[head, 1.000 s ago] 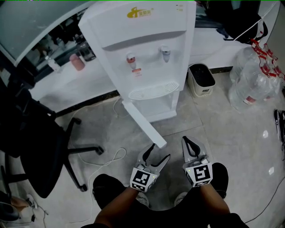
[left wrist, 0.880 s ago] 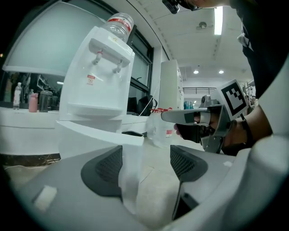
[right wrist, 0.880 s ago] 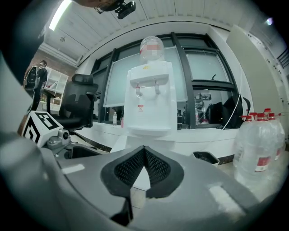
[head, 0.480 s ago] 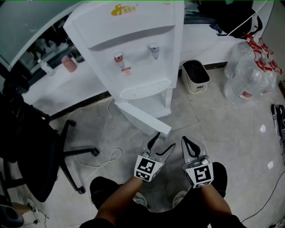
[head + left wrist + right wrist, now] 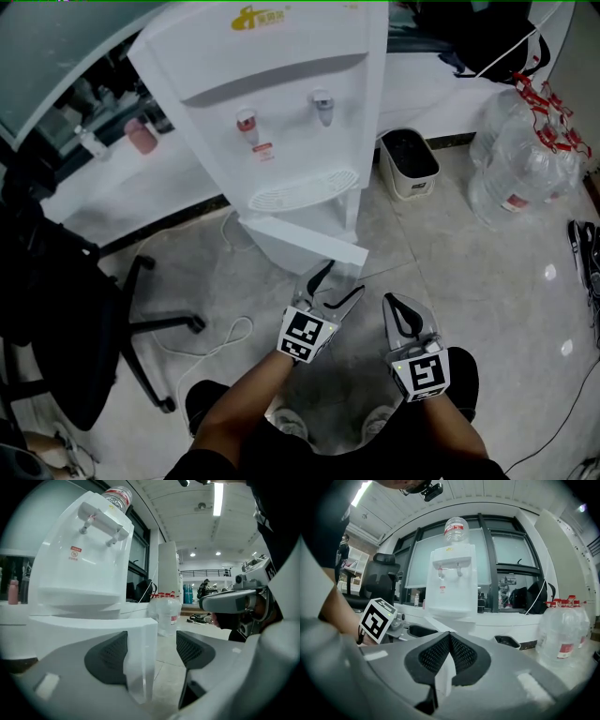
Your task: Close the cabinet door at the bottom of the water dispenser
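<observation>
Cabinet door: white panel at the bottom of the water dispenser, standing ajar and angled out over the tiled floor, with its free edge toward the person. Left claw: jaws spread wide, with the door's free edge between them. In the left gripper view that edge lies just against the left-hand pad and apart from the other, so nothing is pinched. Right claw: held low beside the left one and apart from the door, with the pads pressed together at their tips and nothing held. Water dispenser: white and upright, with two taps above a drip tray and a bottle on top. Waste bin: on the floor just to the dispenser's right. Large water bottles: clustered further right, with red caps. Office chair: black, at the left. White cable: looped on the floor beside the chair. Pink bottle: on the white tabletop behind.
</observation>
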Motion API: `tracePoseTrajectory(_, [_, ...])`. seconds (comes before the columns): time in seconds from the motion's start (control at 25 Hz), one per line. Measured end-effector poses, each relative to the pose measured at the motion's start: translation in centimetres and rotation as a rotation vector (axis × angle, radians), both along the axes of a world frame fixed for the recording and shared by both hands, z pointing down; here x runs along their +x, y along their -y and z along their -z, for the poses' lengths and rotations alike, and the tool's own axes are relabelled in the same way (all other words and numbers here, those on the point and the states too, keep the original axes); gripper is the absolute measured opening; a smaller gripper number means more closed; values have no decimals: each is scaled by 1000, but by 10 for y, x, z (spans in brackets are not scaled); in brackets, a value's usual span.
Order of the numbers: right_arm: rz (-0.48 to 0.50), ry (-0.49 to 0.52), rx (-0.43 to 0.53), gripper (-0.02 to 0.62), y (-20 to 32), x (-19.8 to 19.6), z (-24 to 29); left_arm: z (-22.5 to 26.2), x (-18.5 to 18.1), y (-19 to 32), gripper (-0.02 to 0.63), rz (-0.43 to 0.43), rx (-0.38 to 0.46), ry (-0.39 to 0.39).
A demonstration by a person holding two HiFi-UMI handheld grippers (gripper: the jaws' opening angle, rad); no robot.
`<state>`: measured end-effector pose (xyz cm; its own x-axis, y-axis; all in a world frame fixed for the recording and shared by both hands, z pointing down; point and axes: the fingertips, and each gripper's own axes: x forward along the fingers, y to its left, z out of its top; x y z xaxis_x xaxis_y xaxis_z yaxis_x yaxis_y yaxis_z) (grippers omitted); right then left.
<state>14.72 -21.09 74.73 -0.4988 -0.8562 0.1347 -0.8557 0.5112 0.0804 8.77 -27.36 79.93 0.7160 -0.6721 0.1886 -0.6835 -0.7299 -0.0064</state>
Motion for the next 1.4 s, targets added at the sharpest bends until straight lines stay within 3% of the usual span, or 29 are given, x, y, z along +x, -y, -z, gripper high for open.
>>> tracePoseTrajectory(0.48, [10,-5,13,3,2,-3,1,-2,7,33,347,-21,28,28])
tracePoseTrajectory(0.84, [18,-3,14,3,3,-6,0,-3,-3,79,353,64,29,29])
tracePoseTrajectory(1.04, [29,-25,12,3,1,-9,-4,-2,-5,94,351,58,41,89])
tracePoseTrajectory(1.4, [58,-62,14,3,-2,-17,-7,1,-16,118,353,101,49,103])
